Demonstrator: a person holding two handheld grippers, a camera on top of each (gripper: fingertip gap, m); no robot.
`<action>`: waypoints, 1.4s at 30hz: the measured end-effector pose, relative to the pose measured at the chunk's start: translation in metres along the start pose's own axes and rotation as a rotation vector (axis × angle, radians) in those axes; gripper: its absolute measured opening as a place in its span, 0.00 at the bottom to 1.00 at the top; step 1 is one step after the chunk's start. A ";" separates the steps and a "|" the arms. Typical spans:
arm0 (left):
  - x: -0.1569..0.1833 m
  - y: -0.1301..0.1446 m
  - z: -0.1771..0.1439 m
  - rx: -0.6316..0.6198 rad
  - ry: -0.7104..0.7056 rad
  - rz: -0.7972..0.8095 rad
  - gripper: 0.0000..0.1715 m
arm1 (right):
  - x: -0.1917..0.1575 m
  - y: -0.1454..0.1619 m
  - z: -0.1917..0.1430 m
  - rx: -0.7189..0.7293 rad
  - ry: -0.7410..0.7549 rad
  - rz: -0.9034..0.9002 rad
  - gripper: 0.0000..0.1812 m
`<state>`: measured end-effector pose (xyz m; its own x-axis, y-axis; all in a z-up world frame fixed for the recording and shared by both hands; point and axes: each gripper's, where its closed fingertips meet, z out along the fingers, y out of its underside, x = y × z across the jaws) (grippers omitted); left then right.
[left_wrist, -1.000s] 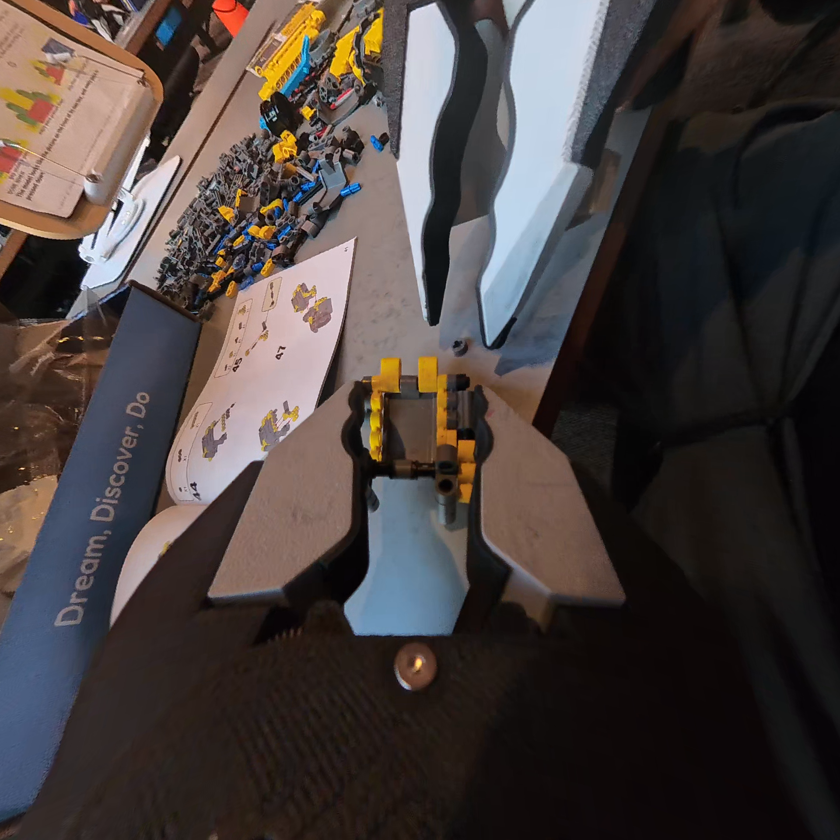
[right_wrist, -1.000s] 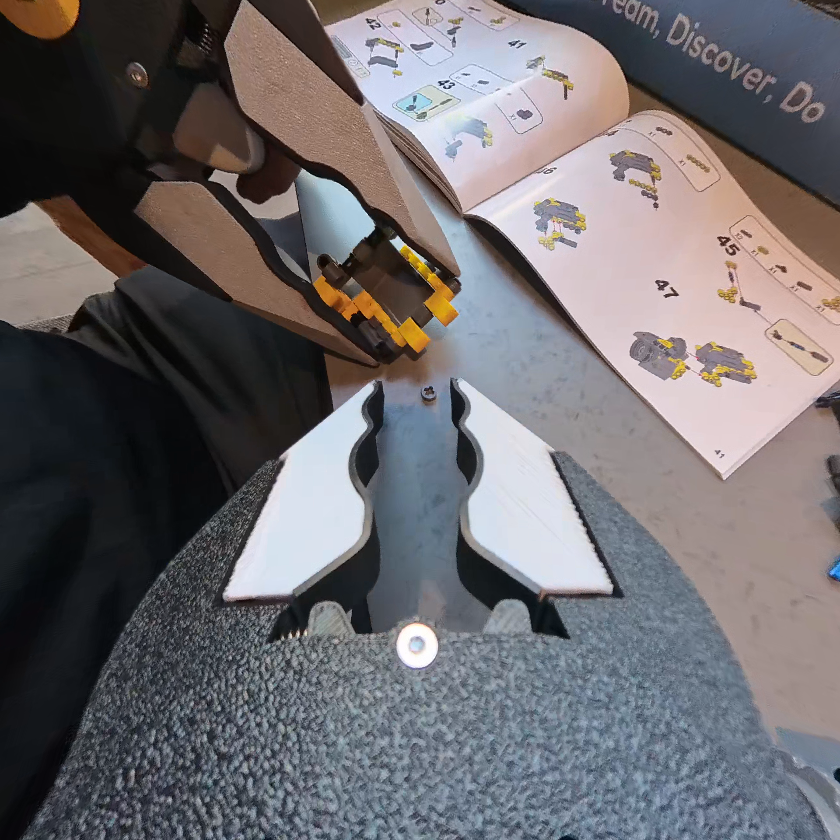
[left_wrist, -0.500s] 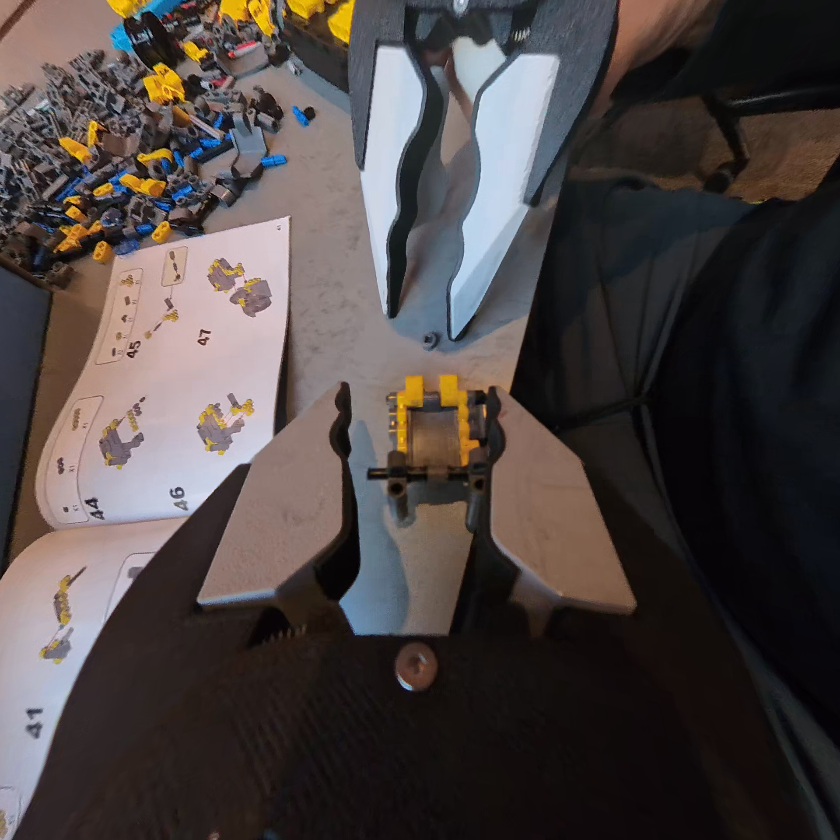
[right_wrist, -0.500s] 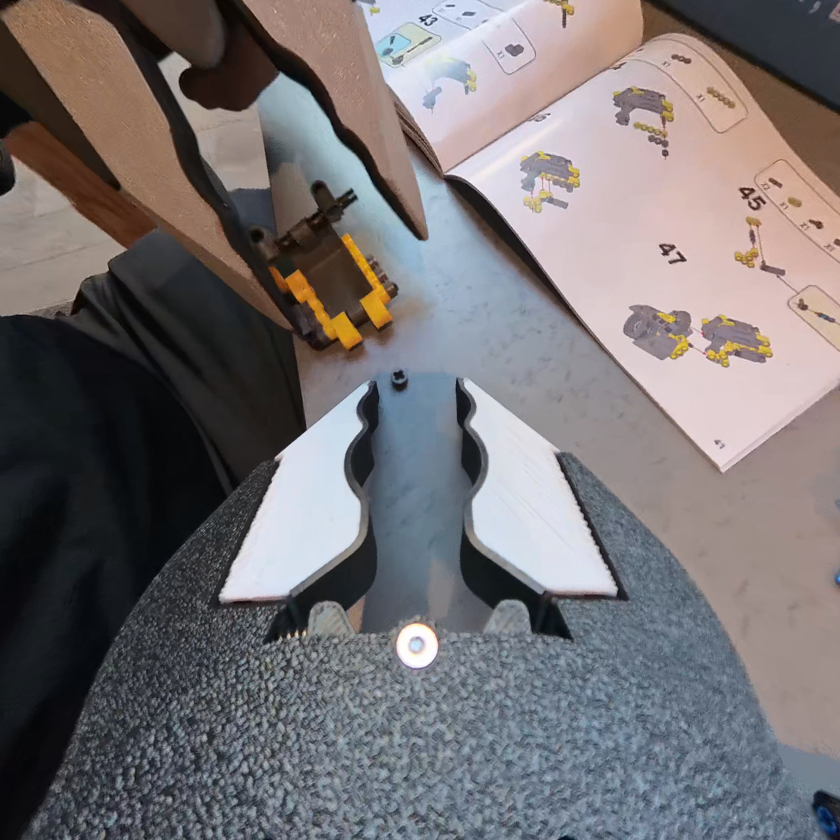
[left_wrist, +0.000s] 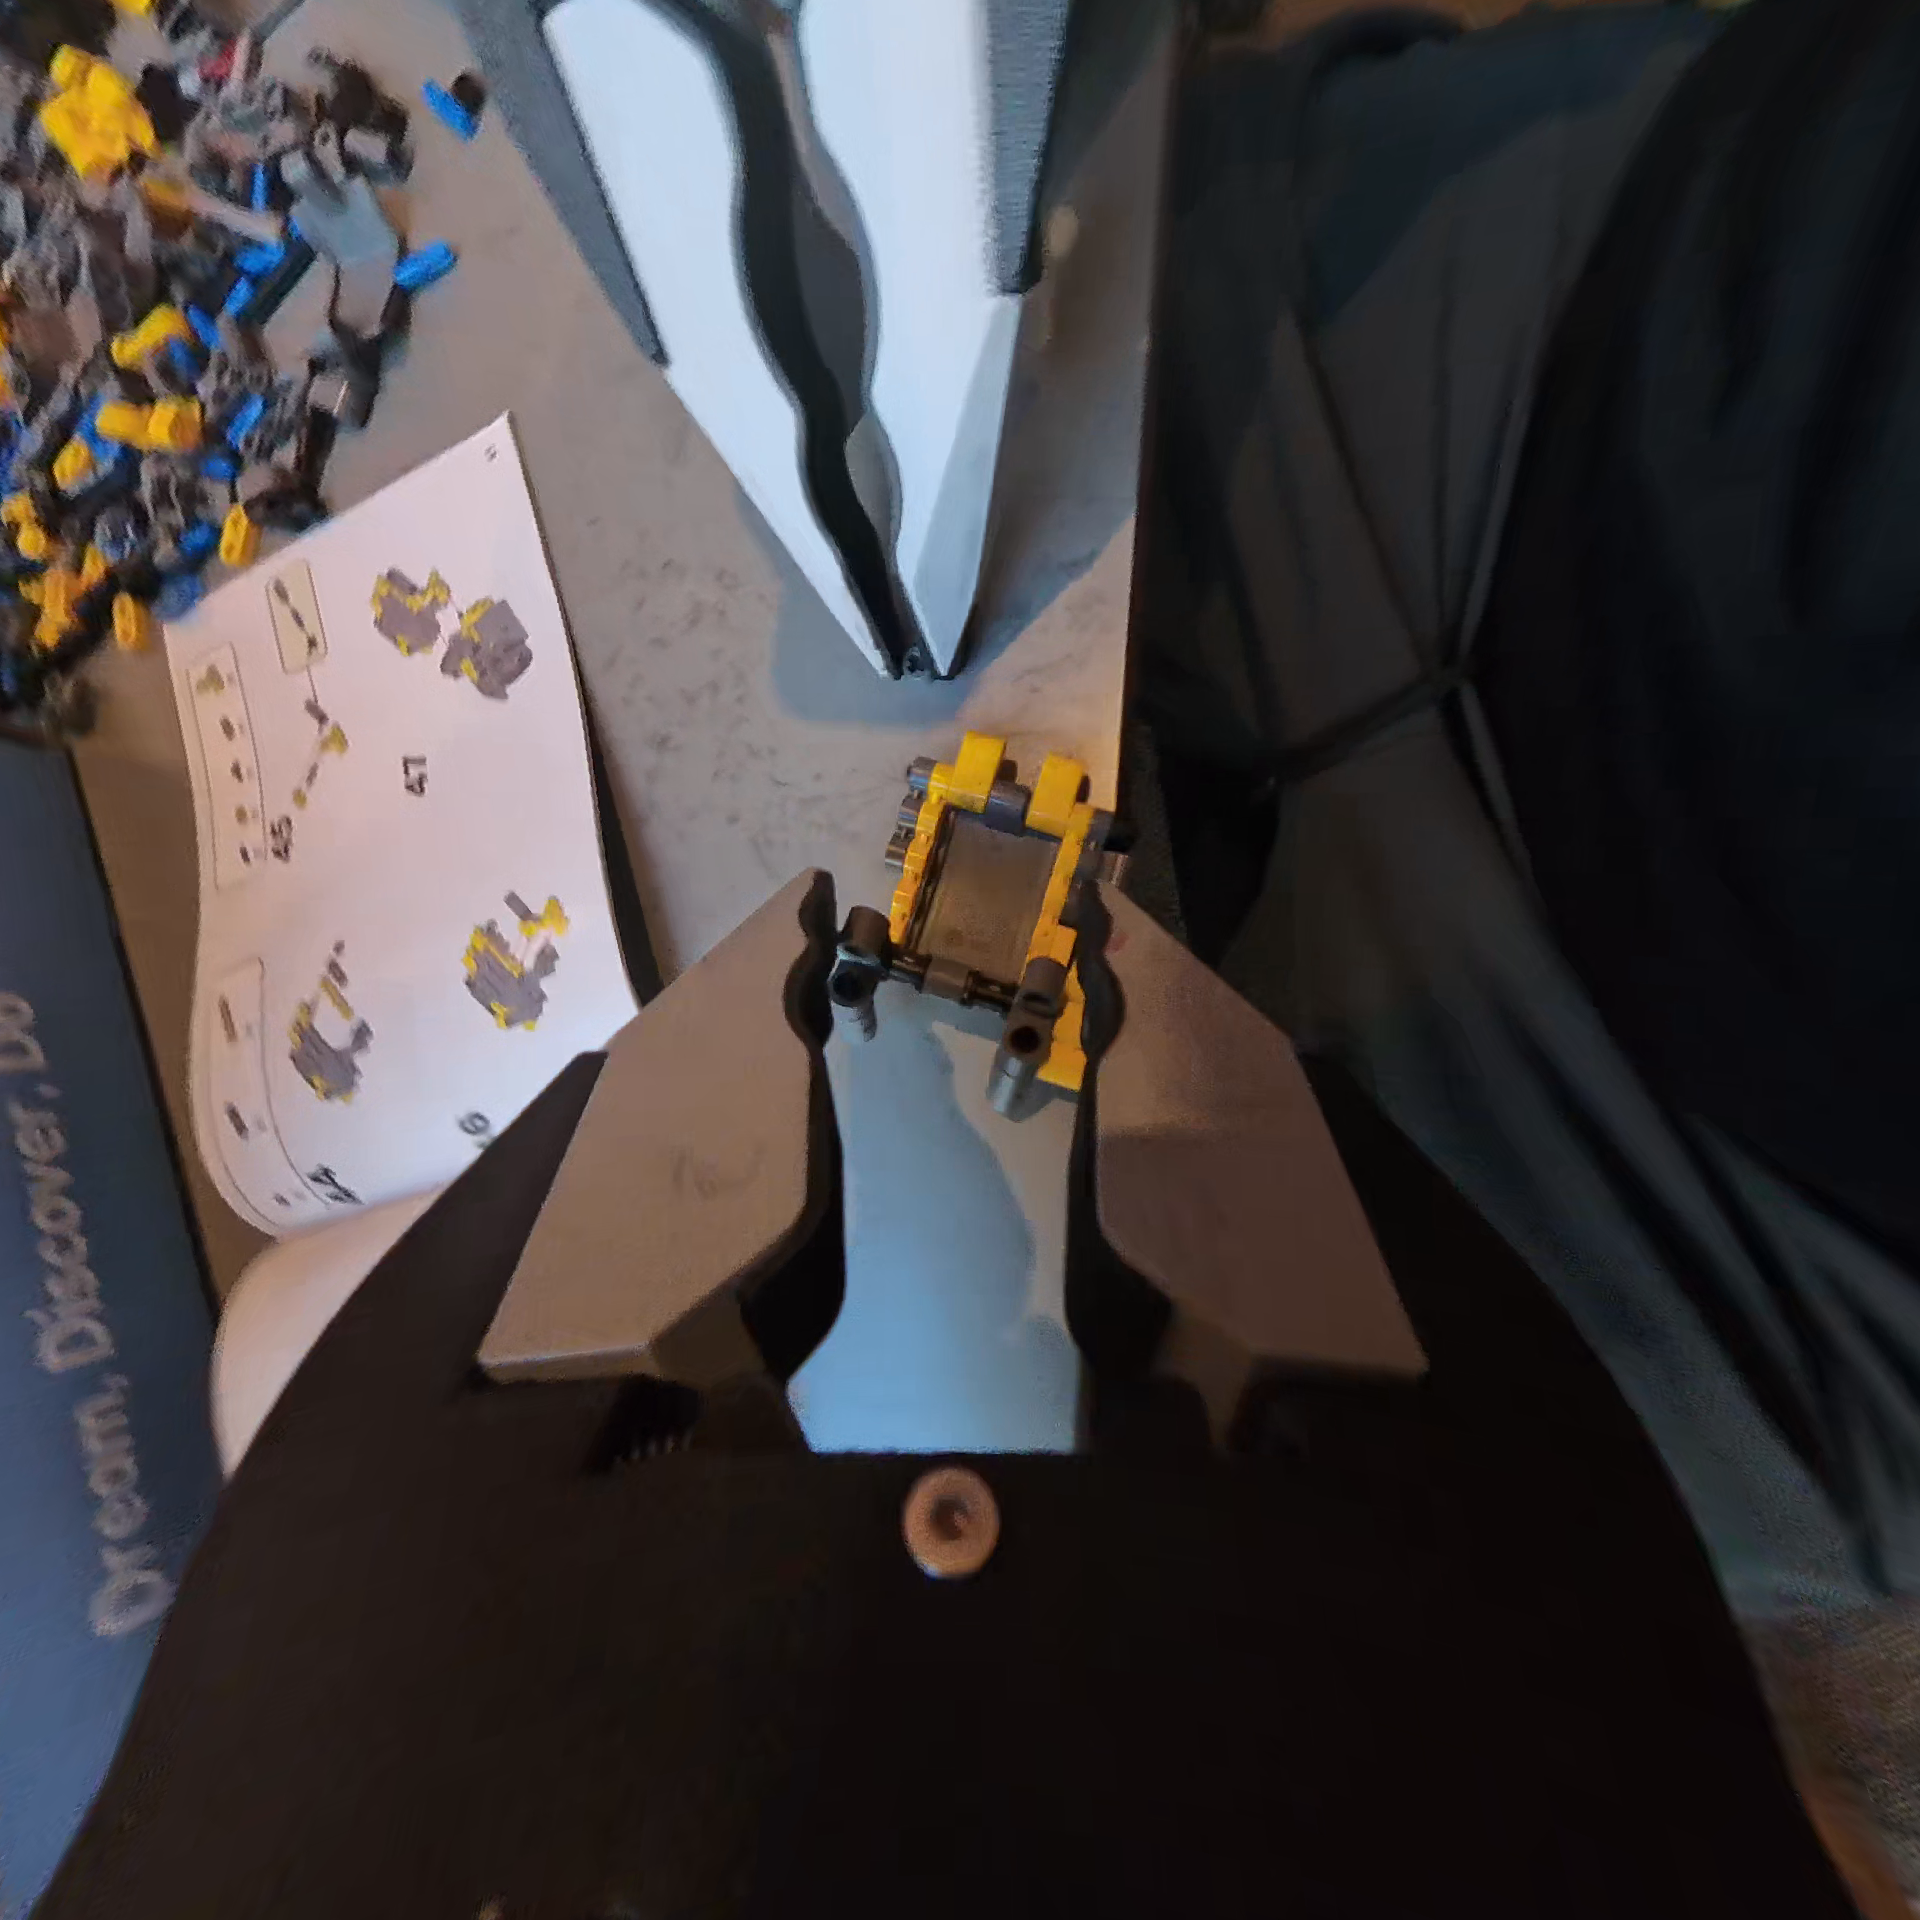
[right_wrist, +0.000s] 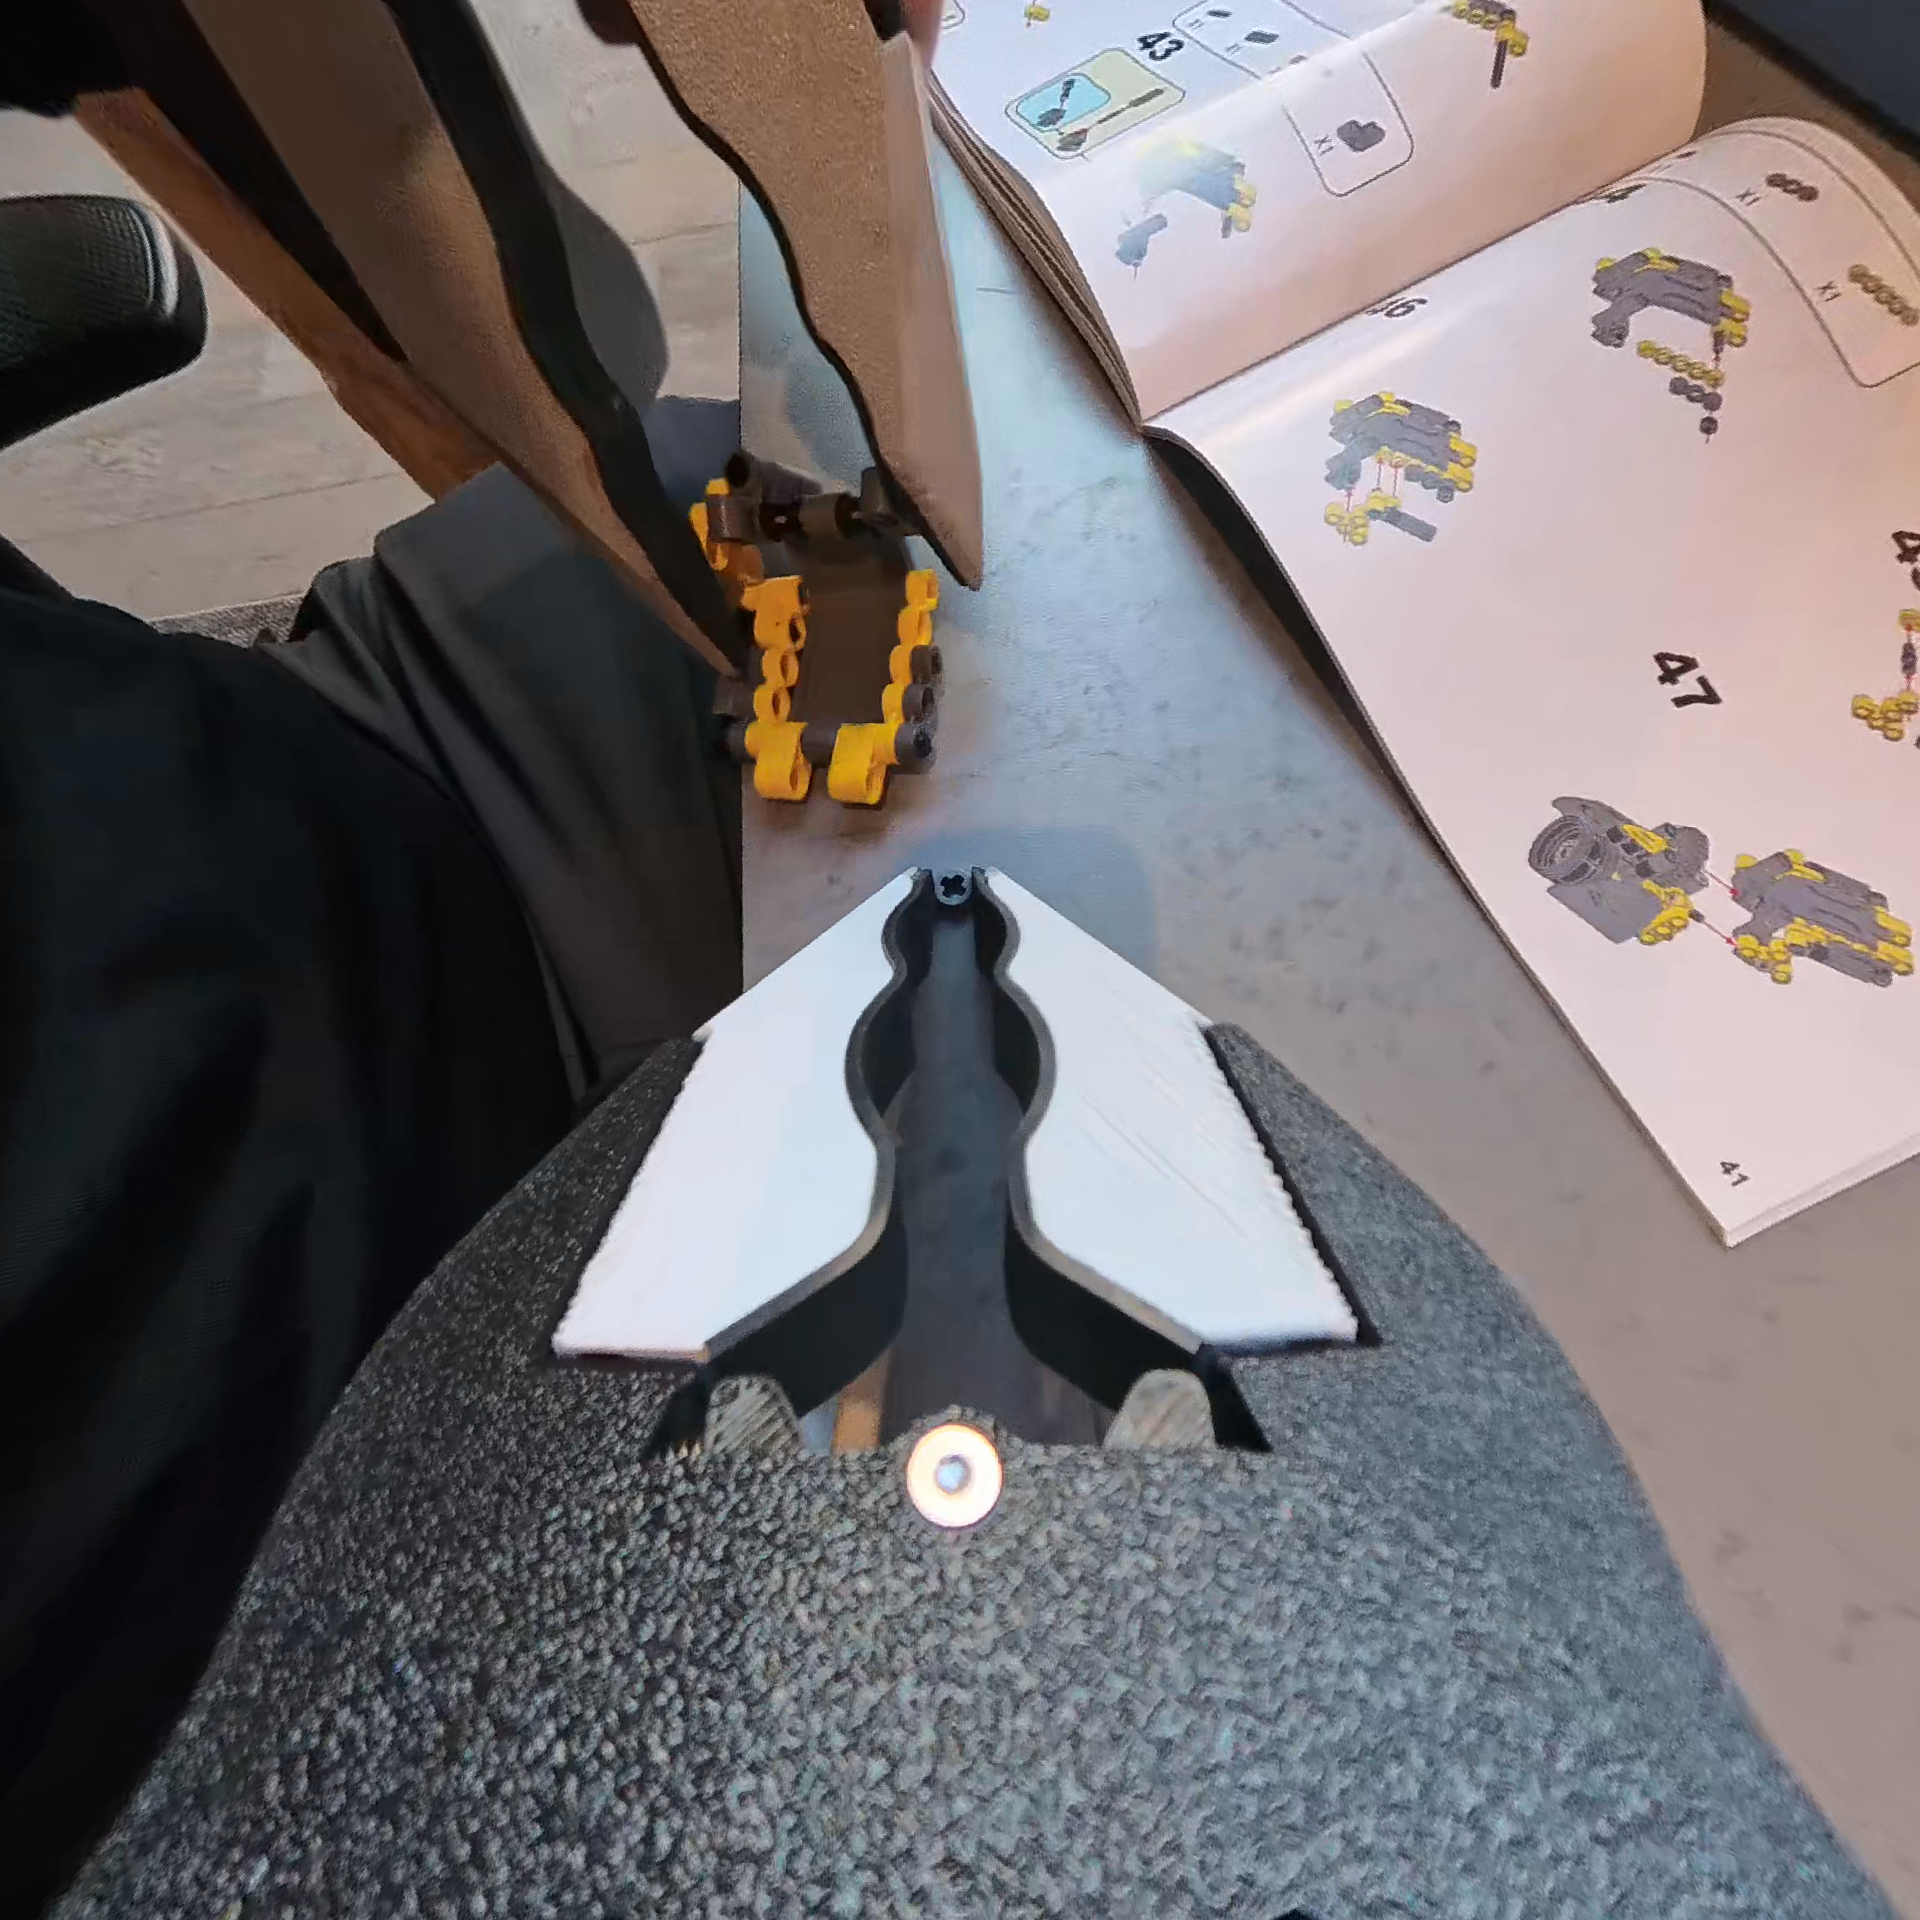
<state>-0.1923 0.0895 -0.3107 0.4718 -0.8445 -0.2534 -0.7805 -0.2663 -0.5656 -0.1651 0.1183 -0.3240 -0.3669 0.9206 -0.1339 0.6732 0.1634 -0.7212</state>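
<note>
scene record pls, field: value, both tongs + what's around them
left tongs: open, straddling the yellow and grey brick assembly, which rests on the table near its edge
right tongs: shut on small black pin, tips low over the table
surface: grey table
instruction booklet: open, lying flat beside both tongs
loose brick pile: yellow, blue, grey parts beyond the booklet
dark blue box: at the booklet's far side
</note>
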 end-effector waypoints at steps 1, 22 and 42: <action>-0.001 0.000 0.000 -0.002 0.002 0.047 0.25 | 0.000 0.000 0.000 0.002 -0.002 0.003 0.03; -0.021 0.015 -0.003 -0.117 -0.399 -0.659 0.44 | 0.031 -0.024 -0.031 0.273 -0.153 0.360 0.03; -0.010 0.013 0.011 0.011 -0.234 -0.656 0.31 | 0.019 -0.007 -0.009 0.089 -0.003 0.150 0.06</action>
<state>-0.2024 0.0997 -0.3240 0.9213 -0.3884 -0.0186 -0.3007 -0.6814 -0.6673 -0.1709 0.1380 -0.3149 -0.2687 0.9311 -0.2465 0.6612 -0.0077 -0.7501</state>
